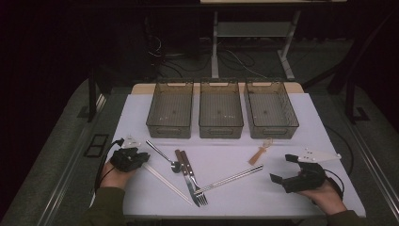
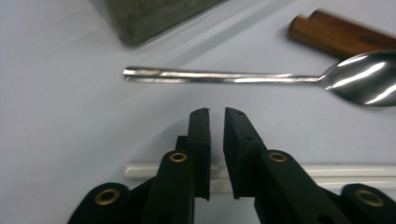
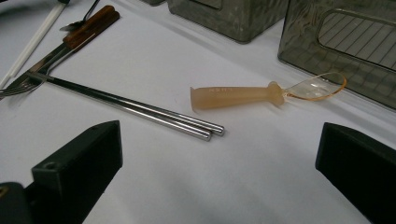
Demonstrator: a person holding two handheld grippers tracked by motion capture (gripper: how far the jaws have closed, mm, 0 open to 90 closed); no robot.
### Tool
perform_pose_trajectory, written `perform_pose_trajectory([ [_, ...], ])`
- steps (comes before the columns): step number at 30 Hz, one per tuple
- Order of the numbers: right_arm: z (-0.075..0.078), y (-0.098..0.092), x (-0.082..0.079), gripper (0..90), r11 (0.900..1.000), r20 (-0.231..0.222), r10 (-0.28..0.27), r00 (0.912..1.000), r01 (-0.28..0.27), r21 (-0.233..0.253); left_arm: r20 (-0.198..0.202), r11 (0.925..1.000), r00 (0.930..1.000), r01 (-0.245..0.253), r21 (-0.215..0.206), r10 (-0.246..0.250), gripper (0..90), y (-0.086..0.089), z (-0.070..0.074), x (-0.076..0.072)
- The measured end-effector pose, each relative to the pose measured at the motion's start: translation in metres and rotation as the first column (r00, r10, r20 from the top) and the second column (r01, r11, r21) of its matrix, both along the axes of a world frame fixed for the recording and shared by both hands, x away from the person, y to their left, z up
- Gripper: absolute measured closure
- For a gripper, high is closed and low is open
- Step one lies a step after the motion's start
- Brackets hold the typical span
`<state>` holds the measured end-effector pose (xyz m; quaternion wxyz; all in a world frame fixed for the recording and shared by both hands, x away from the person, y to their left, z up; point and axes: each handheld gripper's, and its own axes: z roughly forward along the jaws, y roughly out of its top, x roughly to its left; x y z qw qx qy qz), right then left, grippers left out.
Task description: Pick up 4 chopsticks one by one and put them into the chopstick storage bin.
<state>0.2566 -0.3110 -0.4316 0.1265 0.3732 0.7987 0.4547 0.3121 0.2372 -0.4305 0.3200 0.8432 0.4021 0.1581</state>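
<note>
My left gripper [image 1: 145,159] [image 2: 217,114] rests at the table's left, jaws shut with a hairline gap and nothing between them. White chopsticks [image 1: 167,181] [image 2: 327,170] lie under it. Just ahead lies a metal spoon [image 1: 162,154] [image 2: 224,77]. My right gripper [image 1: 281,167] [image 3: 217,135] stands wide open and empty at the right. In front of it lie a translucent orange plastic spoon [image 1: 260,153] [image 3: 233,97] and a pair of metal chopsticks [image 1: 233,178] [image 3: 135,108].
Three grey see-through bins [image 1: 169,129] [image 1: 220,129] [image 1: 273,131] stand in a row at the back of the white table [image 1: 282,141]. A wooden-handled knife and fork [image 1: 184,162] [image 2: 341,35] [image 3: 91,25] lie mid-table, the fork's tines under the metal chopsticks.
</note>
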Motion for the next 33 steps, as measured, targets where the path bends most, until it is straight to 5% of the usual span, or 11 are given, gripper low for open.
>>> perform_pose_trajectory([
  [8,0.000,0.000,0.000,0.5,1.000,-0.004,0.001,1.0000,-0.001,0.002,0.005,0.9888,0.9904,0.138,-0.057,-0.138,65.7,-0.032,0.012,-0.028],
  [12,-0.001,0.001,0.000,0.5,1.000,-0.006,0.007,1.0000,-0.007,0.000,-0.012,0.9678,0.9703,0.240,-0.076,-0.241,63.7,-0.052,0.011,-0.045],
  [13,-0.001,0.001,-0.001,0.5,1.000,-0.007,0.008,0.9999,-0.008,0.000,-0.018,0.9576,0.9614,0.272,-0.096,-0.274,62.8,-0.059,0.010,-0.050],
  [14,-0.001,0.001,-0.001,0.5,1.000,-0.007,0.008,0.9999,-0.008,0.000,-0.018,0.9576,0.9614,0.272,-0.096,-0.274,62.7,-0.059,0.010,-0.050],
  [16,-0.001,0.001,-0.001,0.5,1.000,-0.008,0.008,0.9999,-0.008,0.000,-0.030,0.9423,0.9458,0.319,-0.102,-0.323,62.6,-0.068,0.009,-0.058],
  [18,-0.001,0.001,-0.001,0.5,1.000,-0.008,0.009,0.9999,-0.009,0.001,-0.041,0.9199,0.9218,0.380,-0.096,-0.385,62.6,-0.079,0.007,-0.065],
  [19,-0.001,0.001,-0.001,0.5,1.000,-0.008,0.011,0.9999,-0.011,0.000,-0.041,0.9199,0.9218,0.380,-0.096,-0.385,62.6,-0.079,0.007,-0.065],
  [20,-0.001,0.001,0.000,0.5,1.000,-0.009,0.012,0.9999,-0.012,-0.002,-0.051,0.9087,0.9091,0.409,-0.086,-0.413,62.6,-0.086,0.005,-0.069],
  [21,-0.001,0.001,0.000,0.5,1.000,-0.009,0.012,0.9999,-0.012,-0.002,-0.051,0.9087,0.9091,0.409,-0.086,-0.413,62.7,-0.086,0.005,-0.069],
  [25,-0.001,0.002,0.000,0.5,1.000,-0.010,0.015,0.9998,-0.015,-0.002,-0.077,0.8834,0.8802,0.465,-0.055,-0.468,63.0,-0.098,0.000,-0.072],
  [33,-0.001,0.002,0.000,0.5,1.000,-0.011,0.016,0.9998,-0.016,-0.001,-0.082,0.8603,0.8565,0.507,-0.048,-0.510,63.5,-0.103,-0.004,-0.072],
])
